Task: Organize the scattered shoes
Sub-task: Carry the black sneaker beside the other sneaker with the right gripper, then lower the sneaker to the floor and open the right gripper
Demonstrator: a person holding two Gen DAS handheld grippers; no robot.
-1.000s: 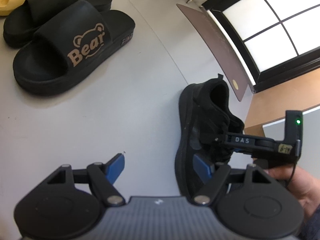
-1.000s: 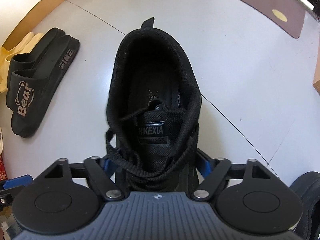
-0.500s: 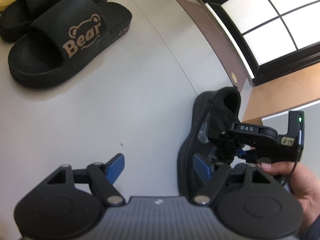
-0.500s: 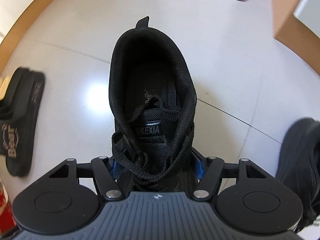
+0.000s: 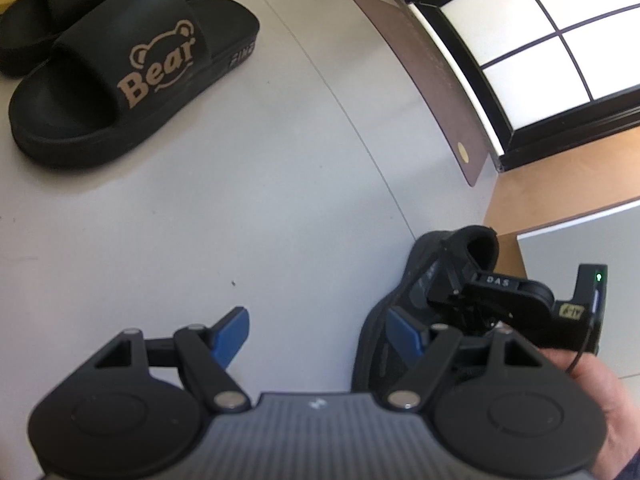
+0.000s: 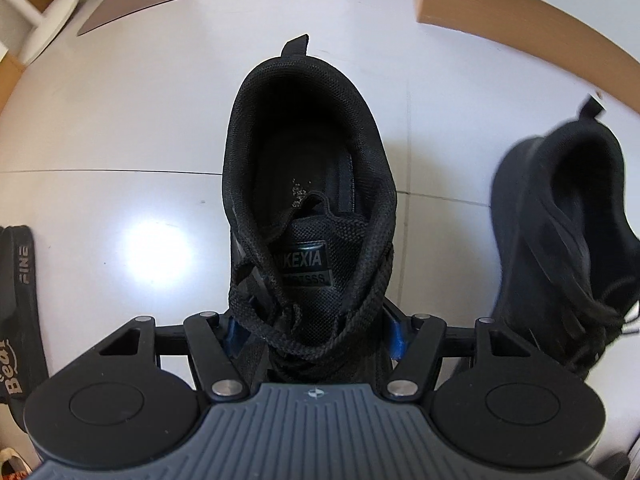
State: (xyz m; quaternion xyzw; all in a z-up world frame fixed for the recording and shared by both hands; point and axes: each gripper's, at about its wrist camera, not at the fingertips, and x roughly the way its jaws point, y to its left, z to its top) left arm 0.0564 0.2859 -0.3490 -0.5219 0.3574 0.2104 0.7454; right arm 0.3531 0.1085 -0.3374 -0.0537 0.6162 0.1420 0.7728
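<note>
A black lace-up sneaker (image 6: 308,160) fills the right wrist view, heel pointing away. My right gripper (image 6: 312,332) straddles its laced midfoot, blue pads pressing on both sides, jaws still closing a little. The left wrist view shows that same sneaker (image 5: 440,264) low at the right with the right gripper (image 5: 460,300) on it, held by a person's hand (image 5: 600,400). A matching black sneaker (image 6: 568,220) stands on the floor to the right. My left gripper (image 5: 316,316) hangs open over bare floor, nothing between its fingers.
A pair of black "Bear" slippers (image 5: 120,80) lies at the upper left, and one slipper's edge (image 6: 20,300) shows at the left. A brown mat (image 5: 432,80) runs along the window (image 5: 540,40). A tan board edge (image 6: 480,4) borders the floor beyond the sneakers.
My right gripper has swung round with the sneaker in it; the second sneaker has come into view at its right and the slippers slid to the left edge. The left gripper stayed put.
</note>
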